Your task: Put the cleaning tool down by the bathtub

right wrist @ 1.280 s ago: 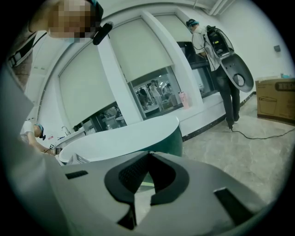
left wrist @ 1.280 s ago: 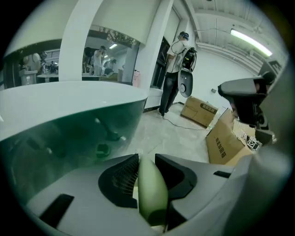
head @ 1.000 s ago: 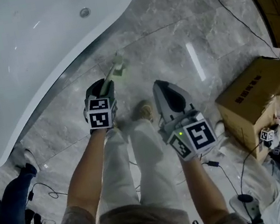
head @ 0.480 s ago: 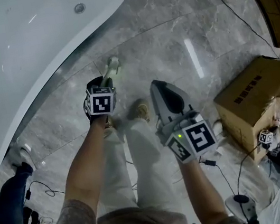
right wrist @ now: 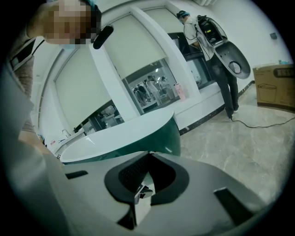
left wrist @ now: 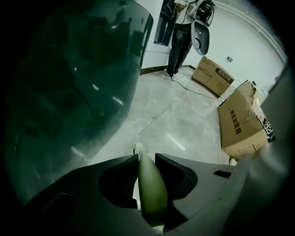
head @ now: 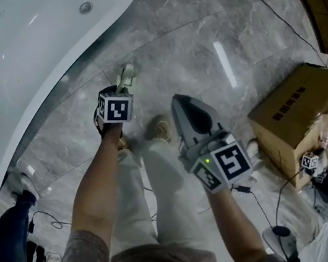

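A pale green cleaning brush point(head: 125, 76) with a white head is held by its handle point(left wrist: 150, 186) in my left gripper point(head: 119, 91), whose jaws are shut on it. That gripper point(left wrist: 146, 156) points steeply down at the grey marble floor, close beside the bathtub point(head: 26, 63). The tub's dark green outer wall point(left wrist: 69, 92) fills the left of the left gripper view. My right gripper point(head: 178, 102) hangs to the right, above my legs. Its jaws point(right wrist: 148, 154) are shut with their tips touching and nothing between them. It faces the tub's white rim point(right wrist: 115, 133).
A cardboard box point(head: 302, 115) stands on the floor at the right, with cables point(head: 267, 5) running past it. More boxes point(left wrist: 242, 122) show in the left gripper view, and a person point(left wrist: 182, 37) stands at the far wall. My shoe point(head: 158, 128) is between the grippers.
My left gripper has sunk toward the floor with the brush and tipped further down, drawing nearer the tub's side. The right gripper has hardly moved.
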Available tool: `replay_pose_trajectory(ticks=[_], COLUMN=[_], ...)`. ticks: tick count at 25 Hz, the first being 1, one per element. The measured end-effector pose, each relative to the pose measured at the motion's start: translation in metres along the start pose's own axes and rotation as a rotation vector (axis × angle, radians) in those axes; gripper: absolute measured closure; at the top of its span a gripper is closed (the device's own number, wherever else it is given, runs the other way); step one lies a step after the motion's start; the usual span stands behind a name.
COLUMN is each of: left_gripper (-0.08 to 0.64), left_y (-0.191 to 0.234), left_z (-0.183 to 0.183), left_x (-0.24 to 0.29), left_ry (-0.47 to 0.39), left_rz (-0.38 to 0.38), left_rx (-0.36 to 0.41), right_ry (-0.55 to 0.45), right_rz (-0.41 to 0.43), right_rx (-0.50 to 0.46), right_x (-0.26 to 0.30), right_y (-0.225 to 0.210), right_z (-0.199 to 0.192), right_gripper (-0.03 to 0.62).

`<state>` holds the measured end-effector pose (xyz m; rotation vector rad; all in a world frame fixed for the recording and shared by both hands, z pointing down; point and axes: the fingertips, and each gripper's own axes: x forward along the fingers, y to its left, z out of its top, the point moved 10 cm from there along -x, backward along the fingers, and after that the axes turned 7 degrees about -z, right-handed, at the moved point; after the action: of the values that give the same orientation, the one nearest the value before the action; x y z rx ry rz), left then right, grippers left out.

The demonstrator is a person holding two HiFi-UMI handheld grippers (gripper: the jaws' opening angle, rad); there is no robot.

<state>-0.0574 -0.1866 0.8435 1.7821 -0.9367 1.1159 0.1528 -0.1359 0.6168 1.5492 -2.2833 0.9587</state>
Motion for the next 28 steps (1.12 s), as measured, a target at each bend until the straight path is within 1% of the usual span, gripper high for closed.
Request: replay_pose_trajectory(ticks=[4,11,15,18,24,25,26,28], left_gripper=[0.434,0.431,0.422,0.398,0.397,0.399,0.415,0.470], left_y=[0.000,-0.002,-0.003,-0.007,-0.011,-0.012,-0.013,-0.017], left_z=[-0.001,-0.002,-0.003,-0.003,0.000,0.000,0.001,0.003], left_x=[0.006,0.003,-0.002,-0.010,-0.043,-0.051,-0.060,-0.080], left_ry=[0.035,0.044,0.023,0.006,-0.037,-0.044,-0.052,-0.070], left_rz=[0.013,0.025,0.016,0.008,0.015,0.014,0.015,0.018], left_rx=[-0.006,-0.005,-0.018,-0.022,-0.037,-0.042,-0.047,-0.058], right_ry=[0.010,0.003,0.000,-0.004,0.000,0.002,0.004,0.008], right_rz=[0.006,0.005,0.006,0.009,0.005,0.003,0.000,-0.005], right_rx=[-0.004,0.008,0.011,0.017,0.034,0.036,0.037,0.036], right_x=[0.000,0.000,0.000,-0.003,-0.012,-0.015,-0.018,-0.025], right_y=[-0.004,-0.003,-0.001,0.002,0.016,0.019,0.023,0.030], right_z=[-0.002,0.003,0.005,0.007,0.011,0.013,0.015,0.020], right_gripper=[0.595,0.595,0.595,0.595,0.595,0.595,0.595,0.595])
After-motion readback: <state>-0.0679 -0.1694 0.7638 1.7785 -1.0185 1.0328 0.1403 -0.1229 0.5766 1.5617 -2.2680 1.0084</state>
